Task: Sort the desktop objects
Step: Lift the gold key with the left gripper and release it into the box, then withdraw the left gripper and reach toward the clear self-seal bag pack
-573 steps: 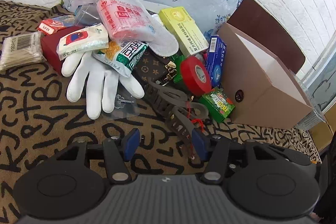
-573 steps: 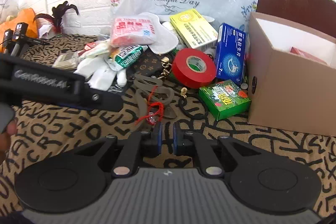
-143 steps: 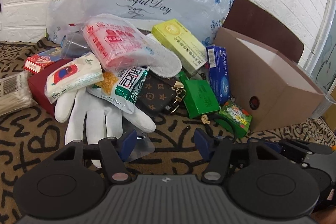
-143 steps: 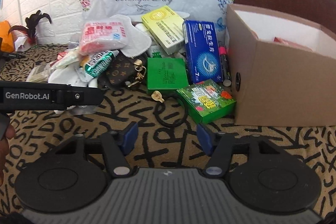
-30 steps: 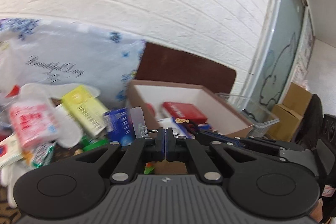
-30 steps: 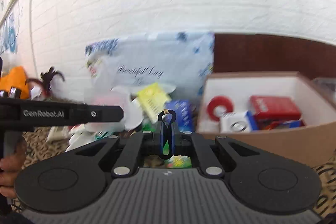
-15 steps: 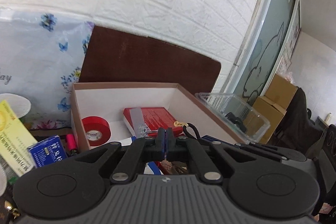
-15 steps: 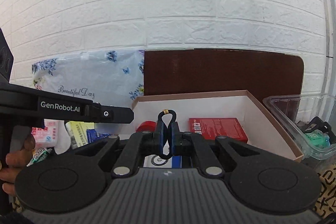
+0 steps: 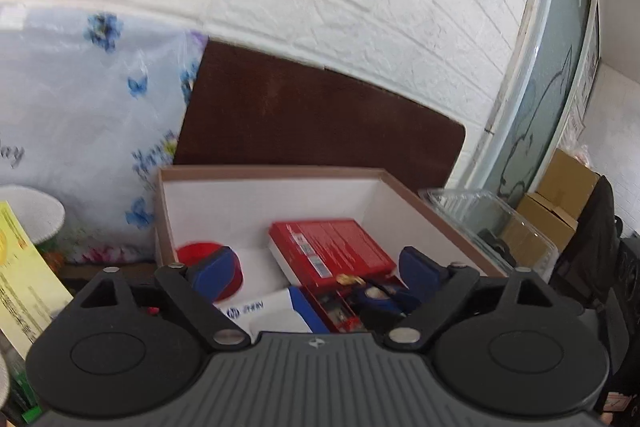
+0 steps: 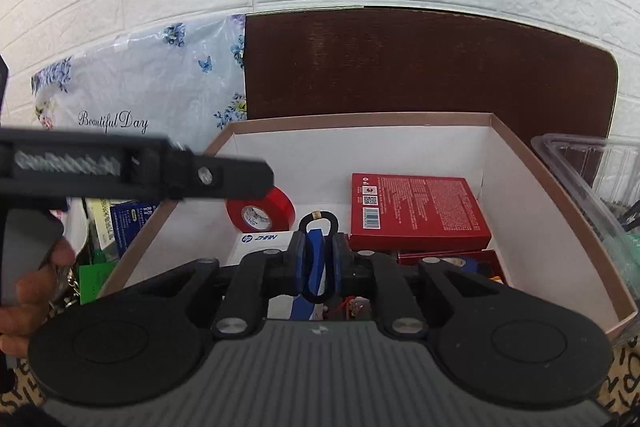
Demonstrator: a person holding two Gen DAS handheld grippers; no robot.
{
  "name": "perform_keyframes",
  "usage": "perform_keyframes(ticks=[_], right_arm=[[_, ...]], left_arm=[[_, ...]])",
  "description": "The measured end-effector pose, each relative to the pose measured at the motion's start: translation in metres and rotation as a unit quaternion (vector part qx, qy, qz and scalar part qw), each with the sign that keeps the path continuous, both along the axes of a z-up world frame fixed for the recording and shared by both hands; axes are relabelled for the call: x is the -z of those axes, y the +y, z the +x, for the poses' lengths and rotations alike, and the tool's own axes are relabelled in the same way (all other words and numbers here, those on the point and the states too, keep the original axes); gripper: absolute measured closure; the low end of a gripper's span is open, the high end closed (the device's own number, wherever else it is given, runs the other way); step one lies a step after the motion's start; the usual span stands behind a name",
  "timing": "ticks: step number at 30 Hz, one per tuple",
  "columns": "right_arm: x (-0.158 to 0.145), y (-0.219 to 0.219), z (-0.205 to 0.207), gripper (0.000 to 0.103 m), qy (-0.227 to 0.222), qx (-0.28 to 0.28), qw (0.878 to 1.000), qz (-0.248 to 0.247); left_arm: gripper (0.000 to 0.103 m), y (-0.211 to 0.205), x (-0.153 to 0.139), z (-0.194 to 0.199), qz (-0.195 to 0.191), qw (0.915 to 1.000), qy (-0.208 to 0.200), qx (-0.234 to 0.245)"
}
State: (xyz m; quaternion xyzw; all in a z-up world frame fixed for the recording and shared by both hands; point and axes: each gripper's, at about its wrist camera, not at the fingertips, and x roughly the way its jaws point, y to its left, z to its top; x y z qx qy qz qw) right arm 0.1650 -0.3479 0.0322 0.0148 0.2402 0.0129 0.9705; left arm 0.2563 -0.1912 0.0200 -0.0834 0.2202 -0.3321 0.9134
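Only the right wrist view shows the black hair tie (image 10: 319,218), pinched upright between the closed fingers of the right hand-held gripper (image 10: 318,259) over the near edge of the box (image 10: 560,195); it also shows the other tool's side bar crossing at left with blurred white lettering, held in a hand (image 10: 28,291). The left wrist view alone shows the left hand-held gripper (image 9: 316,269) spread wide with nothing between its blue pads (image 9: 214,269), above the box (image 9: 280,173), plus a yellow carton (image 9: 20,283) at far left and brown cartons (image 9: 560,195) by the glass at right. Inside the box lie a red tape roll (image 10: 262,211), a red box (image 10: 416,211) with small white print too fine to read, and a white box (image 10: 260,241) marked "hp ZHAN". Behind, the flowered bag (image 10: 132,95) reads "Beautiful Day". A clear tray (image 10: 592,167) stands just right of the box
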Motion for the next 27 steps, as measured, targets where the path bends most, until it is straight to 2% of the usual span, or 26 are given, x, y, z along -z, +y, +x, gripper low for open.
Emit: perform_keyframes(ticks=[1, 2, 3, 5, 7, 15, 27], right_arm=[[-0.001, 0.001, -0.001, 0.057, -0.002, 0.004, 1.0, -0.007], [-0.002, 0.001, -0.004, 0.025, -0.006, 0.012, 1.0, -0.014], [-0.003, 0.003, -0.007, 0.003, -0.015, 0.022, 0.999, -0.023], [-0.005, 0.005, -0.015, 0.002, -0.043, 0.039, 0.997, -0.048], [-0.009, 0.008, -0.017, 0.002, -0.044, 0.037, 0.996, -0.062], [-0.014, 0.01, -0.03, 0.002, -0.038, 0.04, 0.997, -0.057], [-0.024, 0.022, -0.057, 0.002, -0.042, 0.043, 0.997, -0.053]], left_arm=[[0.007, 0.0, -0.002, 0.0, 0.003, 1.0, 0.0, -0.001], [0.005, 0.0, -0.003, -0.001, 0.006, 1.0, 0.004, -0.002], [0.004, 0.0, -0.003, -0.001, 0.008, 0.9999, 0.008, -0.003], [0.004, 0.0, -0.004, -0.004, 0.013, 0.9998, 0.013, -0.004], [0.004, 0.0, -0.003, -0.008, 0.019, 0.9997, 0.015, -0.006], [0.003, 0.003, -0.001, -0.025, 0.044, 0.9989, 0.013, -0.012], [0.003, 0.015, -0.012, -0.058, 0.044, 0.9989, 0.007, -0.016]])
